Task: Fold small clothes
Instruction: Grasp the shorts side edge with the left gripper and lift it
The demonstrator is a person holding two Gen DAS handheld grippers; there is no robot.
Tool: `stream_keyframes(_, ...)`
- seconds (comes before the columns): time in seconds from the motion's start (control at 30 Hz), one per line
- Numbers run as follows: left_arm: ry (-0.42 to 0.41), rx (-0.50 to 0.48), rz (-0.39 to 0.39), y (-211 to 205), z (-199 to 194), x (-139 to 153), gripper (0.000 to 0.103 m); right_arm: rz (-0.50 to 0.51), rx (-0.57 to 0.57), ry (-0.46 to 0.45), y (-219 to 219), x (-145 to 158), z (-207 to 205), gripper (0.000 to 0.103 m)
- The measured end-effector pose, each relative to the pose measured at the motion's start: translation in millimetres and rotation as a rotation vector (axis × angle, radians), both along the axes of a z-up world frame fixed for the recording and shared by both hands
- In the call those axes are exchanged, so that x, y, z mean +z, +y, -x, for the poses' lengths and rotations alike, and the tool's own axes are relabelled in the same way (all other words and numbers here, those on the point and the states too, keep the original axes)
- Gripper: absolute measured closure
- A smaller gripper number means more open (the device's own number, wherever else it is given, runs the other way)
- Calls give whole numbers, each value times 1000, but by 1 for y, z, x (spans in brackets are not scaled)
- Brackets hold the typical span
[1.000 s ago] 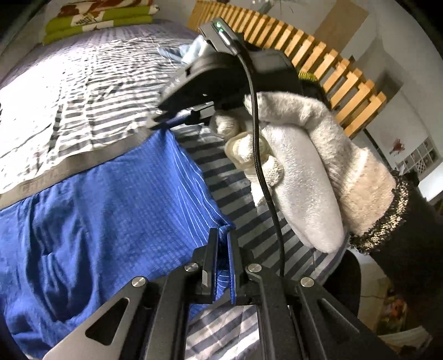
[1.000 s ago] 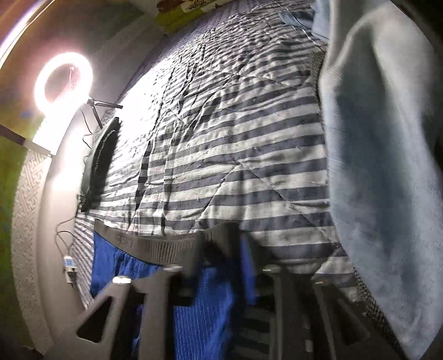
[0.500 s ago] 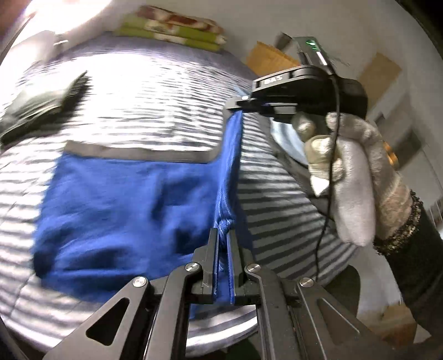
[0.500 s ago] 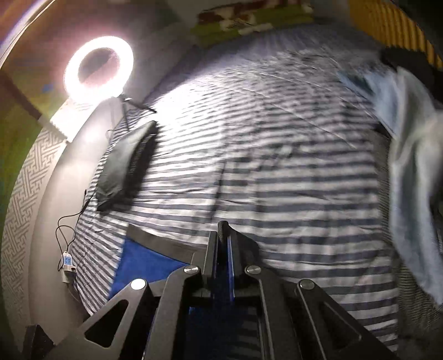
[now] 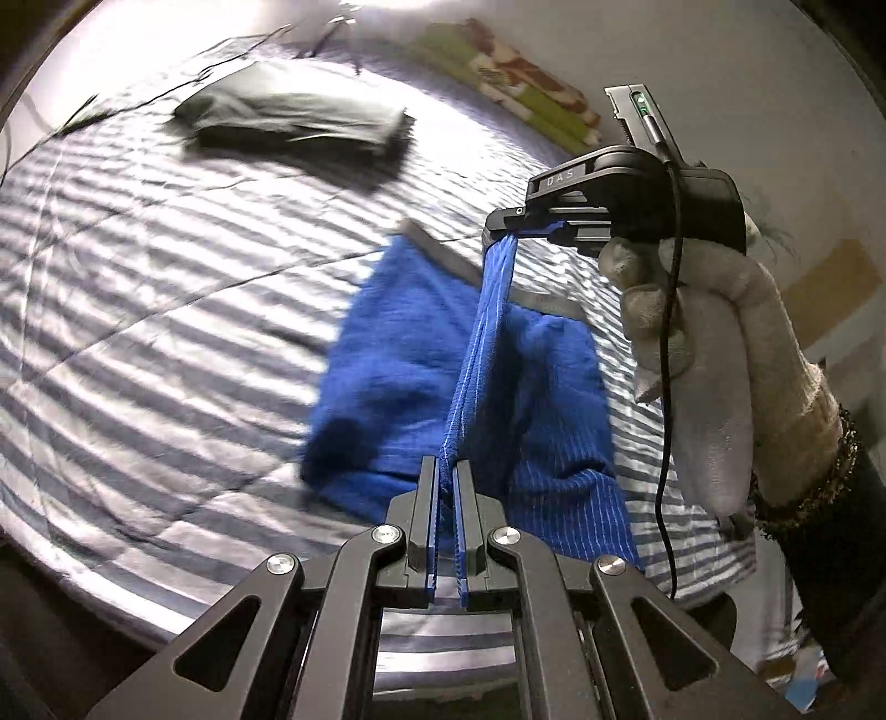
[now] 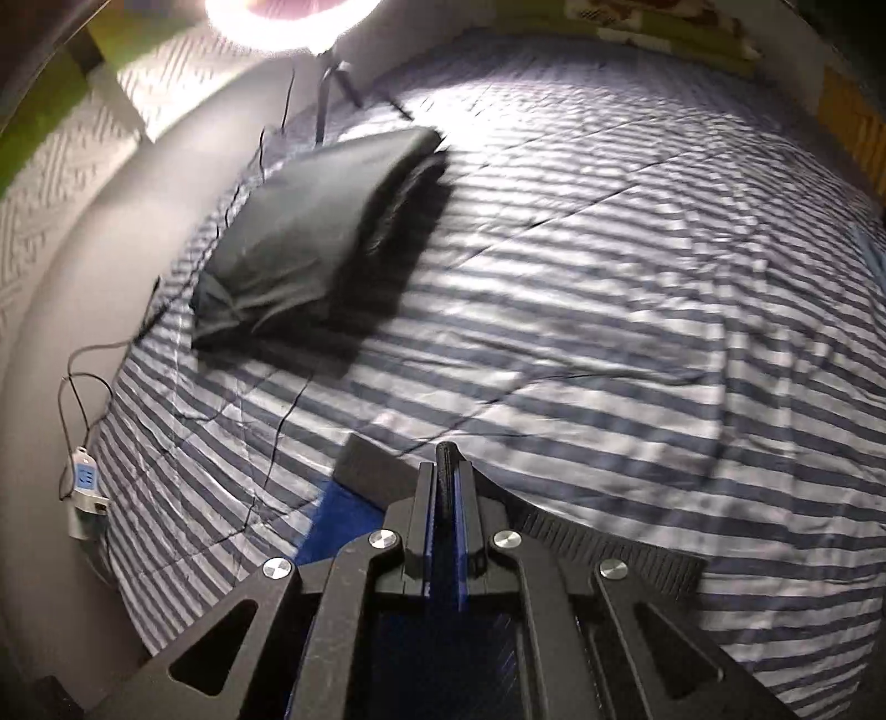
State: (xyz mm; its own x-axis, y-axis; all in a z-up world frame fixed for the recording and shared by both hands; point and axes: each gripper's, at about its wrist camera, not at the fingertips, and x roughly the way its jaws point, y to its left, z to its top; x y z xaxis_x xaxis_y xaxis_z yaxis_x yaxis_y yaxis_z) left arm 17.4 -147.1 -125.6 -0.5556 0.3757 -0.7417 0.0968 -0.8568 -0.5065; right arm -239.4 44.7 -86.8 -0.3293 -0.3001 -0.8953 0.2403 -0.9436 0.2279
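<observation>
Being folded in half on the striped bed, blue shorts are being pinched along one raised edge by the jaws of both the left gripper and right gripper; laying that edge across squarely is judged the next requirement.

Location: a home bedroom. A bed covered by a grey-and-white striped quilt fills both views. Folded green patterned bedding lies at its far edge, against a plain wall. A lit ring light stands beside the bed near patterned wallpaper.
</observation>
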Motion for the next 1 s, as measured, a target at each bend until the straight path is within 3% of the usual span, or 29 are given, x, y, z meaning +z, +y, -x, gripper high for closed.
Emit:
stream_keyframes(0.43,-63,60,-53,-38,-5,-34,98,-118,96,-34,-71,-31,9,97)
stream_keyframes(0.53,-73,85,-44,-42,-10,-31,74,-107,116,-13,-71,-24,11,85)
stream_keyframes(0.57,-69,109,-32,-46,-12,-28,61,-77,107,9,-64,-15,11,83)
stream_keyframes(0.63,-43,142,-16,-50,-16,-22,59,-11,94,34,-47,5,9,75)
stream_keyframes(0.77,17,151,25,-50,-8,-2,59,105,47,86,8,46,-11,74)
stream_keyframes(0.87,39,96,15,-41,12,8,59,154,4,79,58,58,-44,74)
stream_keyframes(1.0,43,-62,32,-2,31,23,59,162,-11,7,112,43,-106,74)
